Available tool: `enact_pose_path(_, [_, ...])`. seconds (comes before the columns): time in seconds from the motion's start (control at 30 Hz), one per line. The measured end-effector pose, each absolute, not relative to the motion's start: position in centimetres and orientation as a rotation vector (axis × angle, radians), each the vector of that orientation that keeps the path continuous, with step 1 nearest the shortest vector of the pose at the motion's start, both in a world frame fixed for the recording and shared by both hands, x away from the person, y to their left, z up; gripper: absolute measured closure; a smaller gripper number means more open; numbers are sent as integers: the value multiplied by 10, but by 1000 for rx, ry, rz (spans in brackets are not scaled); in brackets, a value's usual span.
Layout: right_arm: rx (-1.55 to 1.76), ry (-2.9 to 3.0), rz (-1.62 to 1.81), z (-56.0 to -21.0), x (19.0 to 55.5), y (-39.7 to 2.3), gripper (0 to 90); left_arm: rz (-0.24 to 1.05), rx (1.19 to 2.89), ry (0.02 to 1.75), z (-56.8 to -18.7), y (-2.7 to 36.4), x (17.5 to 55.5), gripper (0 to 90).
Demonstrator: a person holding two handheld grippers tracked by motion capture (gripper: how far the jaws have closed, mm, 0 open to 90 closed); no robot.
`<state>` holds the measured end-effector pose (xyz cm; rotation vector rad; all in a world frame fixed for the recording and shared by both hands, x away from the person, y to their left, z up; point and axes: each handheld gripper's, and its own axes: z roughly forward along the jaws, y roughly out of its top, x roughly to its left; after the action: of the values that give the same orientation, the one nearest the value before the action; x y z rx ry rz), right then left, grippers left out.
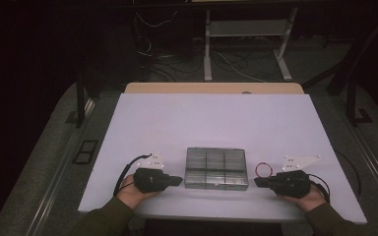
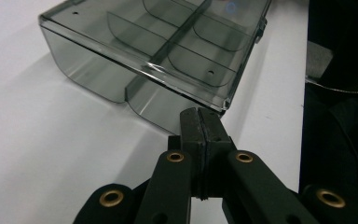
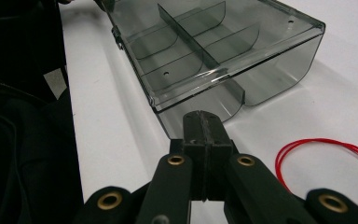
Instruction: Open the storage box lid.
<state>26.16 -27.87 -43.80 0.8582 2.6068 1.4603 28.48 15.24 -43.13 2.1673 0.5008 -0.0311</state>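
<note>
A clear smoky plastic box with inner dividers lies lid-closed near the front of the white table. My left gripper lies level at the box's left side, jaws pressed together with nothing between them, tips close to the box's near corner. My right gripper mirrors it at the box's right side, jaws also pressed together and empty, tips just short of the box wall. A loop of red string lies flat on the table beside the right gripper, and its curve runs to the right of the jaws.
The white table top stretches far beyond the box. A metal stand and cables sit on the dark floor behind the table. The person's dark sleeves come in at the front edge.
</note>
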Motion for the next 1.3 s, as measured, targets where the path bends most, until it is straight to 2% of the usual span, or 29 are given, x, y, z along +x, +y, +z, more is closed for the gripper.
enact_pose_path(1.3, [783,2682,1464,-440,260,-263,891,-55,2158,497,-432,150,285,889])
